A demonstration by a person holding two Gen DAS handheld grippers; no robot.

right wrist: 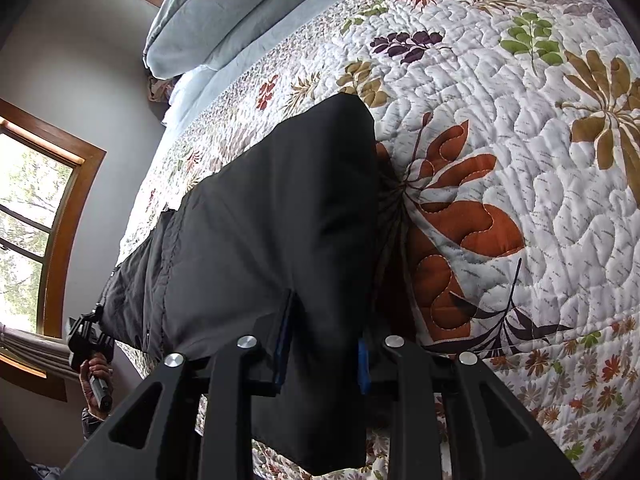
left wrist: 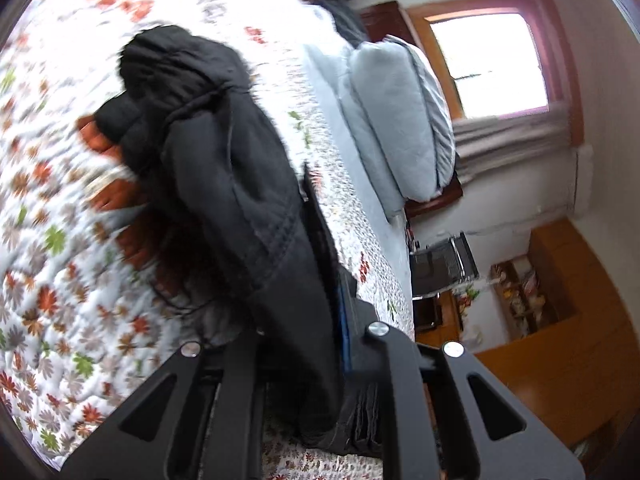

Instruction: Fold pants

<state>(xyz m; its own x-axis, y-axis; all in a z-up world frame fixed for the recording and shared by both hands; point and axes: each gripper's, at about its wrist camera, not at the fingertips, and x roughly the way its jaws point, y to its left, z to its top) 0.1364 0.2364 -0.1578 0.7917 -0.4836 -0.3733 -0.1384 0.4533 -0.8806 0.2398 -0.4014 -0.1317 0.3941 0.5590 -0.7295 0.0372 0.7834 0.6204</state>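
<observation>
While the black pants [right wrist: 276,216] lie ahead on the floral quilt [right wrist: 500,92], the right gripper [right wrist: 322,354] is clamped on a thick fold of them between its blue pads, and the left gripper [left wrist: 320,344] is pinched tight on their bunched far end, lifted off the quilt.

I'm seeing the pants [right wrist: 280,216] looking like matt black cloth, stitched along the seams. The quilt [right wrist: 500,92] is showing puffy stitched cotton, printed with leaves. My tongs' arms are looking like matt black plastic with shiny metal bolts [right wrist: 247,341]. The window frame [right wrist: 68,216] is gleaming as varnished wood; the pillows [left wrist: 396,120] are looking soft, pale-blue cloth.
</observation>
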